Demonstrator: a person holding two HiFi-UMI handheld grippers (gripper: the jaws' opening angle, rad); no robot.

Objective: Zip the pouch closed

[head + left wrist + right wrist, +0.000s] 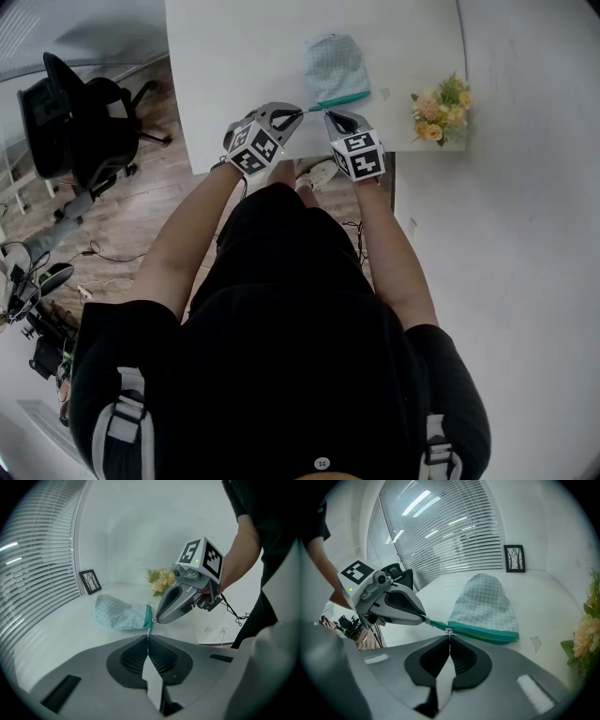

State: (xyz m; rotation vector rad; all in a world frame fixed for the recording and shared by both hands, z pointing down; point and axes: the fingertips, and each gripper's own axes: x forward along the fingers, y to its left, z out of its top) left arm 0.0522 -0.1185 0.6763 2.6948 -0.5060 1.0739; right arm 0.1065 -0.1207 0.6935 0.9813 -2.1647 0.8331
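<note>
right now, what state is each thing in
left tongs, shut on the teal fabric end tab
right tongs, shut on the small metal zip pull
teal zip, pull at its left-tongs end; open or closed unclear
pale green checked fabric pouch, lying on the white table
black-framed picture, standing upright

Office, black swivel chair (80,122), white desk (244,56), slatted window blinds (440,531)

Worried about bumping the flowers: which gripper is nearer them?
Right. The right gripper, pinching the zipper pull, sits toward the flowers; the left gripper, pinching the zipper tail, is farther off.
</note>
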